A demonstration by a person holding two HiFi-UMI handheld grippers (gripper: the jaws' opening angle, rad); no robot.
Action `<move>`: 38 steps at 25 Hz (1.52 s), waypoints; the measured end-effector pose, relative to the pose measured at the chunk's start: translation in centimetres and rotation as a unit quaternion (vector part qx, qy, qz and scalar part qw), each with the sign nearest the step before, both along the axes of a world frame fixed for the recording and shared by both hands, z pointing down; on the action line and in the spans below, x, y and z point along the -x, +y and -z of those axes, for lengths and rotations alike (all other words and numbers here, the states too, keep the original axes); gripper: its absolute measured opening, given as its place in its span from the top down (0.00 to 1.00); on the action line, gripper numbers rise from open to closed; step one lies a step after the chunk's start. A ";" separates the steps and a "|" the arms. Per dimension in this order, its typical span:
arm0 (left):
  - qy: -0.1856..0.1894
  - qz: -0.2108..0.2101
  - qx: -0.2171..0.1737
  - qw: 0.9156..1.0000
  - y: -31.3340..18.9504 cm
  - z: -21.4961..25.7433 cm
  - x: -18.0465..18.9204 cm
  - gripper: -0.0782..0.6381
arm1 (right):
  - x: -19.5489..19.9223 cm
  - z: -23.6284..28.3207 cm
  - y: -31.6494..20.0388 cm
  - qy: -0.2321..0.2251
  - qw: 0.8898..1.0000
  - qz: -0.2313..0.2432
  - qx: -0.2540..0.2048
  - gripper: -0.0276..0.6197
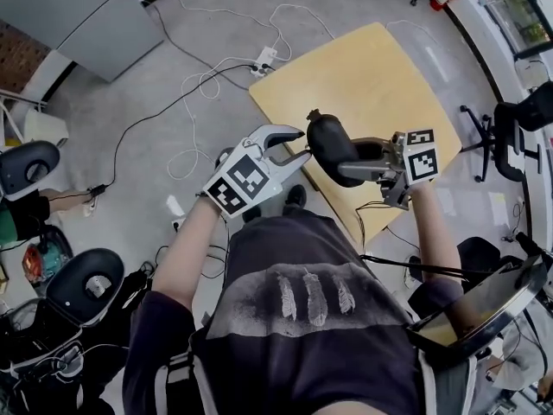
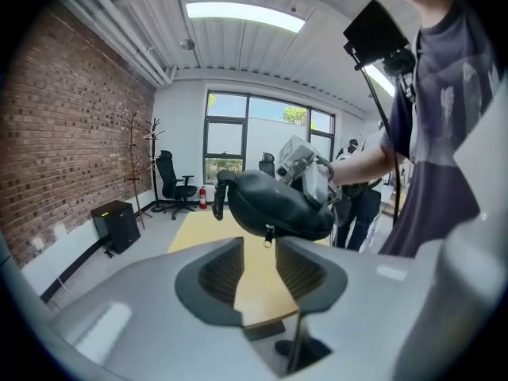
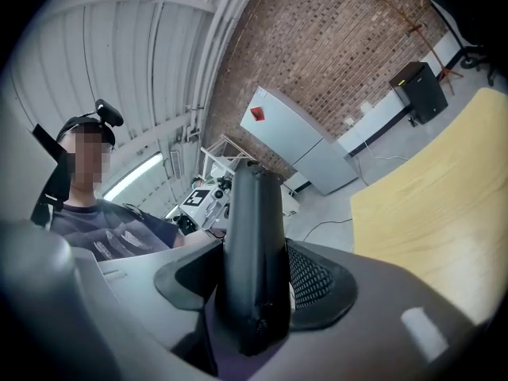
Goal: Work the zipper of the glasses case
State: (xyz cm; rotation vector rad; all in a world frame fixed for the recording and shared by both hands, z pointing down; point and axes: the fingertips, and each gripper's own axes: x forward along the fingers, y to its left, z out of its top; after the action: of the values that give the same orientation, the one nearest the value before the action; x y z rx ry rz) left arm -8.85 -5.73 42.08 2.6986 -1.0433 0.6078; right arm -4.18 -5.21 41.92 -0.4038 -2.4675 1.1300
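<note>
Far left of the black oval zip-up glasses case (image 1: 331, 143), two black padded office chairs (image 1: 28, 166) stand on the grey floor (image 1: 130, 145). A grey metal cabinet (image 1: 78, 15) stands up and left of the case. White cables (image 1: 207, 85) loop over the floor to a white power strip (image 1: 263, 59), which lies nearer the case on the same side. The case is held in the air over the near edge of the pale yellow wooden bench (image 1: 380, 67), which spreads behind it and to its right. Well to the right of the case, past the bench, stands a black swivel chair (image 1: 510, 124).

The left gripper (image 1: 300, 143), just left of the case, has its jaws spread. The case's small metal zipper pull (image 2: 268, 234) hangs just beyond the jaw tips in line with the gap, and the pads do not pinch it. The right gripper (image 1: 352, 159), on the case's right, has its jaws pressed against the two broad faces of the case's end. It carries the case, which sticks out from the jaws toward the left gripper.
</note>
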 end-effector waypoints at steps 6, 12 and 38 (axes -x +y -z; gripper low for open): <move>-0.021 -0.004 -0.026 0.999 0.5 0.4 -0.3 0.88 | -0.4 -0.5 0.2 0.009 1.000 -0.014 0.003 0.57; -0.039 -0.003 -0.029 0.999 1.0 0.3 -0.4 0.88 | -0.7 -0.8 0.4 0.010 1.000 -0.023 0.005 0.57; -0.197 -0.053 -0.027 0.979 0.6 -2.9 1.7 0.89 | 2.5 -2.3 -2.3 0.012 0.994 -0.110 0.014 0.58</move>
State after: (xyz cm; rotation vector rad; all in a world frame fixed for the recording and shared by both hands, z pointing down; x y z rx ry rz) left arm -10.58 -5.10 45.02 2.7584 -1.0135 1.1876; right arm -6.64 -7.48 44.19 -0.1277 -2.5252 1.2485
